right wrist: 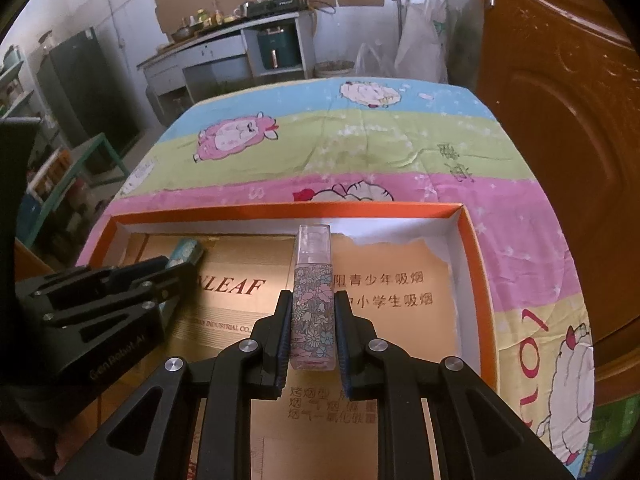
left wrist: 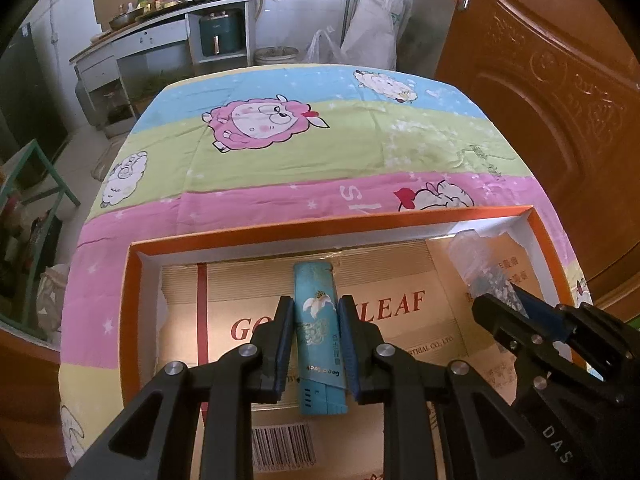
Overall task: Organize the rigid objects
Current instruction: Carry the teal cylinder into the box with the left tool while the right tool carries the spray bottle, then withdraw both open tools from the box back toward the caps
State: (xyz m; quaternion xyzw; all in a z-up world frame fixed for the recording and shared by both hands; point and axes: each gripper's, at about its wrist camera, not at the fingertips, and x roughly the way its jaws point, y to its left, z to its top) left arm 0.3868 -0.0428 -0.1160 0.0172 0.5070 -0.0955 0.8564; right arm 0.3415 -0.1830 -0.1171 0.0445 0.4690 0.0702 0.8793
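An orange-rimmed shallow box (left wrist: 332, 222) lined with gold cardboard lies on the near part of the table; it also shows in the right wrist view (right wrist: 280, 211). My left gripper (left wrist: 316, 320) is shut on a teal lighter (left wrist: 318, 332), held lengthwise over the box's middle. My right gripper (right wrist: 310, 312) is shut on a clear floral spray bottle (right wrist: 313, 300), held over the box's right half. The right gripper (left wrist: 520, 320) shows at the left view's lower right with the bottle (left wrist: 476, 264). The left gripper (right wrist: 176, 268) with the lighter (right wrist: 186, 252) shows at the right view's left.
A striped cartoon-sheep cloth (left wrist: 304, 148) covers the table beyond the box. A brown wooden door (left wrist: 560, 100) stands close on the right. A kitchen counter (left wrist: 168, 28) with a stove and bags lies behind the table.
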